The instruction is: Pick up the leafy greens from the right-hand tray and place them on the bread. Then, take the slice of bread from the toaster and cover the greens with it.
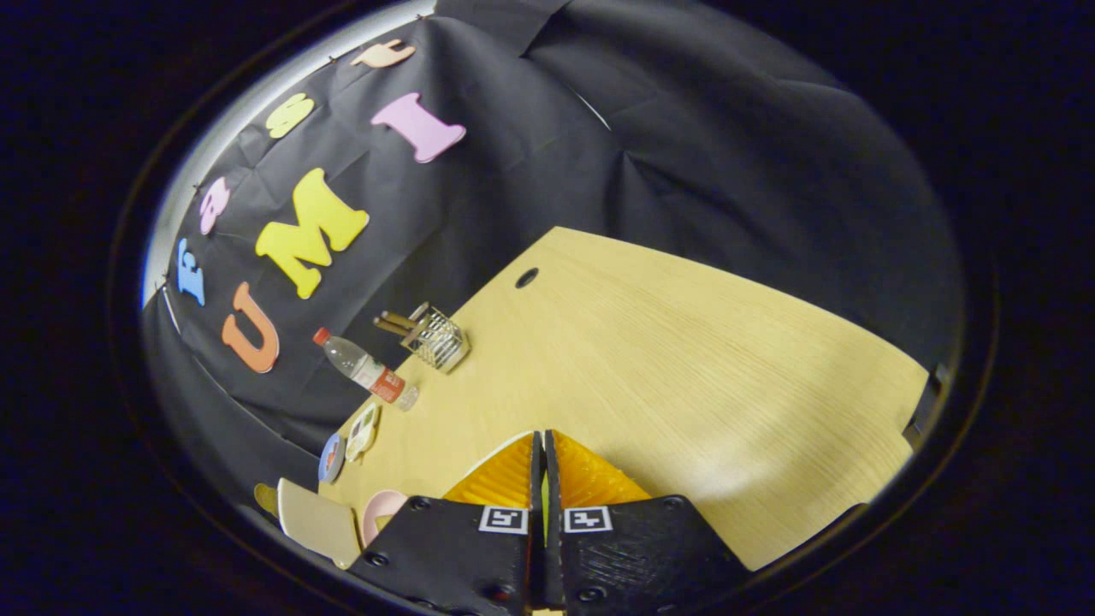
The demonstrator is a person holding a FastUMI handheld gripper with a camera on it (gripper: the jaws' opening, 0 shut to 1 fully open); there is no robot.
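From my seat I see the gripper [544, 445] with its fingers pressed together, only a thin slit between them; a sliver of pale green shows in that slit lower down, but I cannot tell whether it is the leafy greens or something else, so I cannot say they grip anything. The fingers point out over a light wooden worktop [684, 359] with a fine grain and a small dark round hole [527, 277] near its far corner. Off to the left of the fingers, along the worktop's edge by the black cloth wall, stands a small wire-mesh basket [437, 340] with brown wooden handles sticking out of it, and just beside it a clear plastic bottle with a red cap and red label [365, 370]. Nearer the fingers on that same side sit a small pink bowl [381, 512], a beige flat board [318, 522] and two small round plates [346, 445] whose contents are too small to make out.
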